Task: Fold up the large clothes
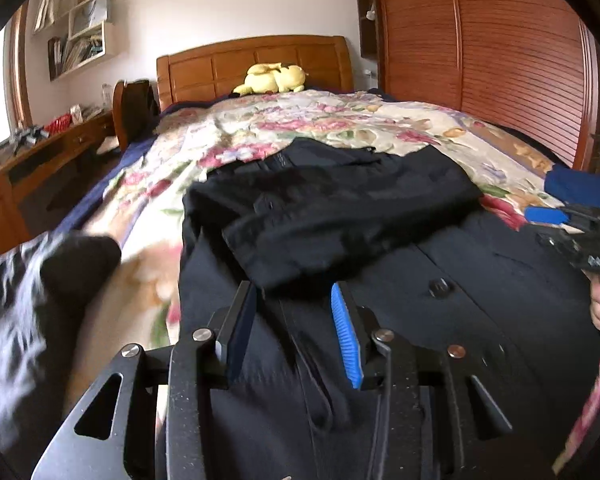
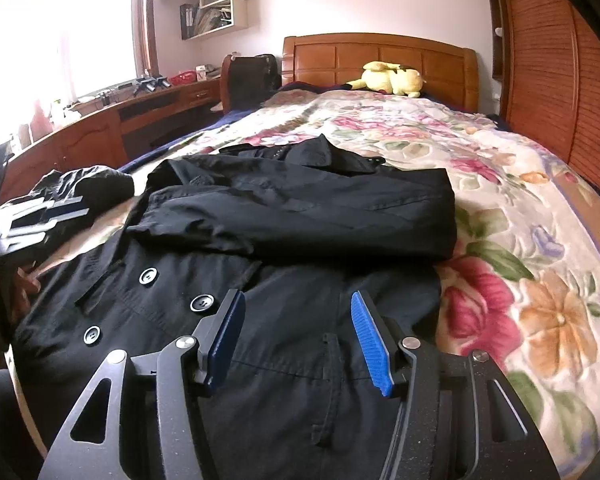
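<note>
A black double-breasted coat [image 1: 440,320] lies spread on the floral bedspread [image 1: 300,120], with both sleeves folded across its chest [image 1: 332,208]. It also shows in the right wrist view [image 2: 260,264], with round buttons [image 2: 202,303] near its left side. My left gripper [image 1: 294,300] is open and empty, just above the coat's lower left part. My right gripper [image 2: 298,308] is open and empty, above the coat's lower right part. The right gripper also shows at the right edge of the left wrist view [image 1: 556,200].
A yellow plush toy [image 2: 392,78] lies by the wooden headboard [image 2: 380,52]. A black-and-white garment [image 2: 60,200] lies on the bed left of the coat. A wooden desk [image 2: 100,120] runs along the left; a louvred wardrobe [image 2: 560,92] stands on the right.
</note>
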{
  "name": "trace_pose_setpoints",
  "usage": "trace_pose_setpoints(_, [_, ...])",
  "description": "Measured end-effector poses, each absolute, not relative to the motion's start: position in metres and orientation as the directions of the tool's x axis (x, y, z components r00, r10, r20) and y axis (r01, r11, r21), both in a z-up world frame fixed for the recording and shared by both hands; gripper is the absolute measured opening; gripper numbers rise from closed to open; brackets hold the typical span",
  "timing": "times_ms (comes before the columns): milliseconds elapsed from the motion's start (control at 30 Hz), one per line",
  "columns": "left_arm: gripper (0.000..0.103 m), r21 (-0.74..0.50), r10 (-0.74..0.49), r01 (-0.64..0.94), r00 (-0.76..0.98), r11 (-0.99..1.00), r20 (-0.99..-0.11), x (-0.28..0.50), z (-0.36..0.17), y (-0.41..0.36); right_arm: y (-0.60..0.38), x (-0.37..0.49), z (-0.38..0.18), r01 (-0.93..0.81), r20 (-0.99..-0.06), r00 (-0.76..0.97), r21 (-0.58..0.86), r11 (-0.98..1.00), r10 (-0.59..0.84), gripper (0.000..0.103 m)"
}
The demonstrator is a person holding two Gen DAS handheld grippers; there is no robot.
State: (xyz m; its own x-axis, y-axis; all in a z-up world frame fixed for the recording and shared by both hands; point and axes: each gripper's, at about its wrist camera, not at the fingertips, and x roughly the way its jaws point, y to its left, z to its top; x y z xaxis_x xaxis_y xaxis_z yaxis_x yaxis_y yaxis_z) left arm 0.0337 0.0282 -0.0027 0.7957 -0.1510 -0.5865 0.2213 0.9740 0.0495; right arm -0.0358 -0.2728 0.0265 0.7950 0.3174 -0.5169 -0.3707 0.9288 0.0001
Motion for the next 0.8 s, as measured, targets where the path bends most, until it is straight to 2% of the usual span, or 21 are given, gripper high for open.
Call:
trace_pose_setpoints(433, [0.041, 0.066, -0.056, 0.143, 0.713, 0.988, -0.699, 0.004, -0.047, 0.051, -0.266, -0.041, 0.025, -0.384, -0.517, 0.791, -0.003, 0.923, 0.327, 0.059])
trace_pose_setpoints(600, [0.041, 0.076, -0.028, 0.115, 0.708, 0.99, -0.706, 0.0, -0.052, 0.052, -0.266, -0.043, 0.025, -0.385, -0.515, 0.793, -0.012, 0.923, 0.325, 0.059])
trace_pose_setpoints(800, [0.041, 0.018, -0.093, 0.163, 0.649, 0.987, -0.755, 0.001, -0.064, 0.05, -0.267, -0.049, 0.026, -0.384, -0.508, 0.8, -0.027, 0.923, 0.318, 0.06])
